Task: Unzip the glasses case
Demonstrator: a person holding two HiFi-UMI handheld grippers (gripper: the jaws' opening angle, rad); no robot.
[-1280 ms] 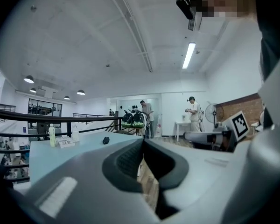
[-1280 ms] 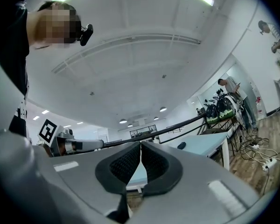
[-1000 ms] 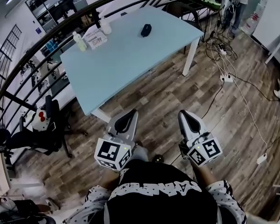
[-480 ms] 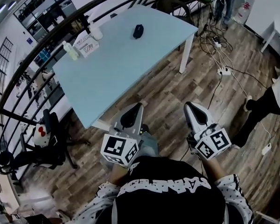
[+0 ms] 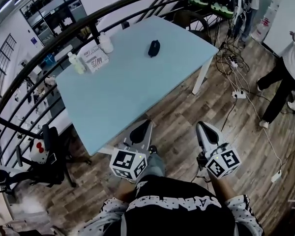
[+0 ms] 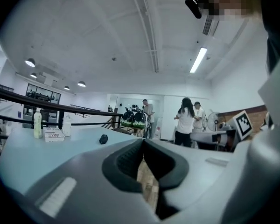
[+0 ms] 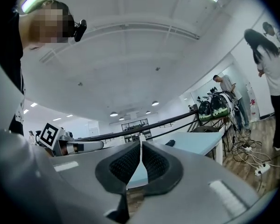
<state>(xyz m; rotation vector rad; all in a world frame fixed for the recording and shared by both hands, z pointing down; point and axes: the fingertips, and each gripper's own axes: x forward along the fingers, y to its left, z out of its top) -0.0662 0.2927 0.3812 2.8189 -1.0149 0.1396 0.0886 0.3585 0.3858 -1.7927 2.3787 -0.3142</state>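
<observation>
Wood floor (image 5: 187, 107) filled most of the head view. Pale blue surface (image 5: 123, 87) ran diagonally across the upper centre, with its left end cut by railing bars. Dark railing (image 5: 64, 38) curved behind it from lower left to top. The wearer's dark top (image 5: 179, 210) sat at bottom centre, cut off by the frame edge. A bystander (image 5: 285, 73) stood at the right edge, partly out of frame. Office chair (image 5: 44, 156) was at lower left, half hidden behind the bars.

Left claw (image 5: 146, 126) and right claw (image 5: 202, 128) were at lower centre, side by side but apart. Both were over the floor, short of the surface. Both were closed tip to tip with nothing between. In the gripper views only floor showed through the slot behind the left tips, and surface behind the right.

A printed box (image 5: 96, 59) sat at the surface's upper-left edge, print too small to read. A greenish bottle (image 5: 77, 63) and a white bottle (image 5: 106, 43) flanked it.

Glasses case (image 5: 154, 46) was a small dark lump alone on the surface's far side, upper centre of frame. It was well apart from both claws. Zip not resolvable in any view.
</observation>
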